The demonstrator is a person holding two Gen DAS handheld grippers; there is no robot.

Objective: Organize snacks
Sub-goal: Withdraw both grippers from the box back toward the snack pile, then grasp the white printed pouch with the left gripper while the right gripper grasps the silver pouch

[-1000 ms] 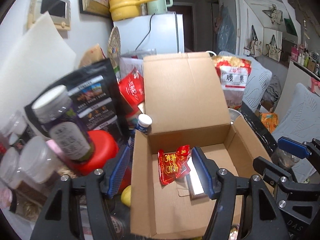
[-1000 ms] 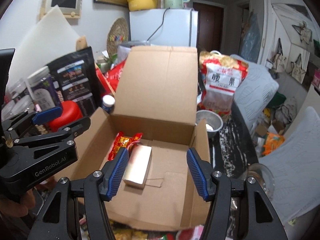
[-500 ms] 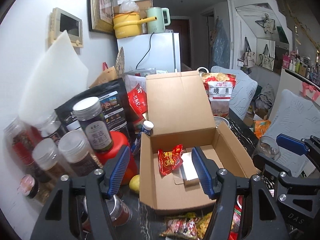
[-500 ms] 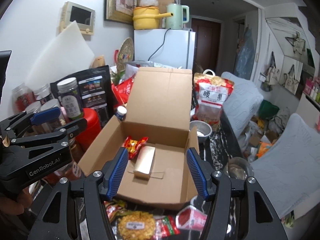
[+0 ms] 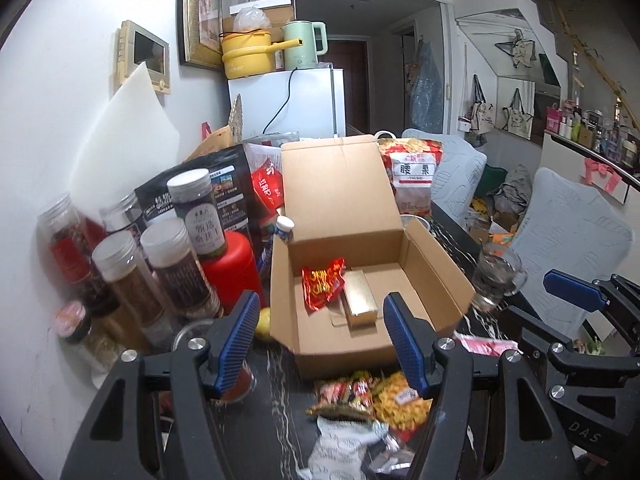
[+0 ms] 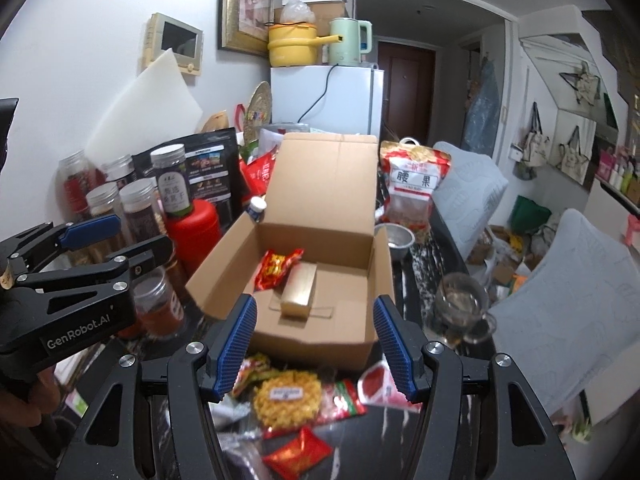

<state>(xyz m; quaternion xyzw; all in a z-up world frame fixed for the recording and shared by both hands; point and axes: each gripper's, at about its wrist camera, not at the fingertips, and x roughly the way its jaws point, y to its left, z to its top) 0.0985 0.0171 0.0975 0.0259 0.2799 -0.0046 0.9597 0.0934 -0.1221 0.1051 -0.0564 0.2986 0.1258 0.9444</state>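
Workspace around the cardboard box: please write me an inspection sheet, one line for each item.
Surface: dark marbled table, crowded.
Job's things: open box holds a red packet and a gold block; loose snacks lie in front of the box.
Clutter: jars, red canister, black pouch, cashew bag, glass, metal bowl.
Grippers: left gripper and right gripper both open, nothing between the fingers.
Cables: black cord runs down the fridge.
Surroundings: yellow pot, green kettle, chairs.
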